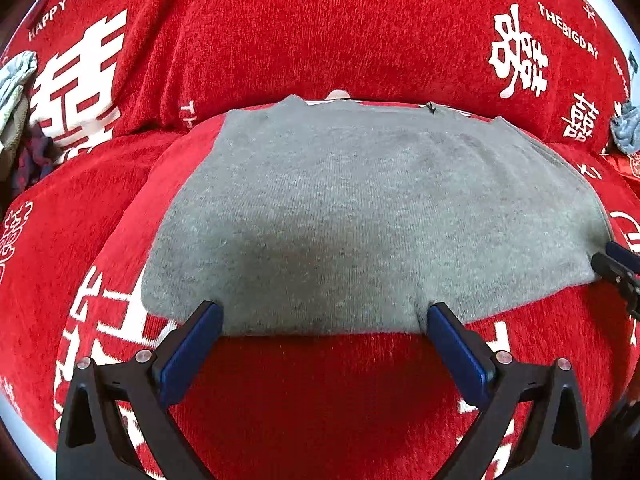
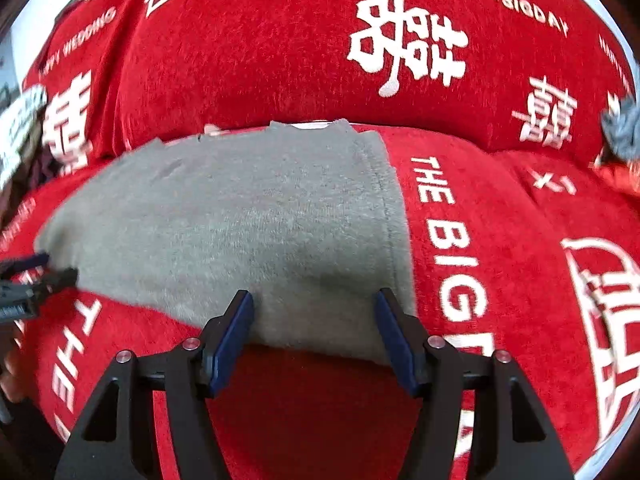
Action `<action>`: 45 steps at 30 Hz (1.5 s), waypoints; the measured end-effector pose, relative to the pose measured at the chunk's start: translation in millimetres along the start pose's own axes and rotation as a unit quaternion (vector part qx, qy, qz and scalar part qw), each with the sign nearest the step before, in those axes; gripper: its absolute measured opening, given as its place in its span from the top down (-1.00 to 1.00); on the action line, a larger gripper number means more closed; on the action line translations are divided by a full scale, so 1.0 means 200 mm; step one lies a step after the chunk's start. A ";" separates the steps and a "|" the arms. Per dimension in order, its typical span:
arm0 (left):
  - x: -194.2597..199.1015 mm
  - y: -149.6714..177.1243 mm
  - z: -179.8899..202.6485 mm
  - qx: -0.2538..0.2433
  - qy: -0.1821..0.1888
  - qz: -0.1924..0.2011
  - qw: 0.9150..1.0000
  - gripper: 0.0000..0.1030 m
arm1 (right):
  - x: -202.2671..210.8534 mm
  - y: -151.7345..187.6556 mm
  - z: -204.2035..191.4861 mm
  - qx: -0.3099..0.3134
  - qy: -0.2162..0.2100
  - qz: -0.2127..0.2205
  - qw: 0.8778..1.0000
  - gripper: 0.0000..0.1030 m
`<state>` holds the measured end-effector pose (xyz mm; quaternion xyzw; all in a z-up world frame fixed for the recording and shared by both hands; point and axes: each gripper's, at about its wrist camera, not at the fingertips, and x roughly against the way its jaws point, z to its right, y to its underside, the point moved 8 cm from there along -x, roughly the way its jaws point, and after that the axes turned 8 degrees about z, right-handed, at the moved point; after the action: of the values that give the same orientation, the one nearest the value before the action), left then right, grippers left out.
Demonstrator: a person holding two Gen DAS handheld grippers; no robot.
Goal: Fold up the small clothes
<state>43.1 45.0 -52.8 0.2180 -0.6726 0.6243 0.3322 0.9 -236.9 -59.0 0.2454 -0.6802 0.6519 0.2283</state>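
Observation:
A grey knit garment (image 1: pixel 360 216) lies spread flat on a red sofa cover (image 1: pixel 304 392) printed with white characters. My left gripper (image 1: pixel 324 312) stands wide open, its two blue pads resting at the garment's near hem and nothing pinched between them. In the right wrist view the same grey garment (image 2: pixel 248 224) shows its stitched right edge. My right gripper (image 2: pixel 316 300) is open too, straddling the near hem by the right corner. Each view catches the other gripper at the garment's side: the right gripper (image 1: pixel 618 268) and the left gripper (image 2: pixel 36 276).
The red back cushion (image 1: pixel 320 32) rises just behind the garment. A pile of pale and dark clothes (image 1: pixel 16 96) lies at the far left. A blue-grey cloth (image 1: pixel 626 128), also seen as the blue-grey cloth (image 2: pixel 620 128), sits at the far right.

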 end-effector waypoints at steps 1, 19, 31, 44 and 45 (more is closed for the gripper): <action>0.03 -0.01 -0.01 0.009 -0.006 0.003 1.000 -1.00 | 0.01 0.00 0.00 -0.002 0.002 -0.003 1.000 -0.28; 0.09 0.05 -0.43 0.331 0.147 0.005 0.932 -1.00 | 0.03 -0.02 -0.18 -0.040 -0.030 -0.009 0.999 -0.42; -0.13 -0.03 -0.41 0.388 0.222 0.014 0.894 0.64 | 0.05 -0.08 -0.30 0.003 -0.026 -0.013 1.000 -0.42; -0.11 -0.06 -0.41 0.334 0.211 0.058 0.917 0.65 | -0.39 -0.61 -0.88 0.021 -0.125 -0.089 0.988 -0.42; -0.10 -0.06 -0.41 0.334 0.211 0.060 0.917 0.65 | -0.47 -0.64 -0.96 0.023 -0.130 -0.106 0.986 -0.42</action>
<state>80.5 121.6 -59.2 0.1384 -0.3513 0.8627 0.3364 152.6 -45.4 -9.0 0.4038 -0.6589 0.6023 0.1999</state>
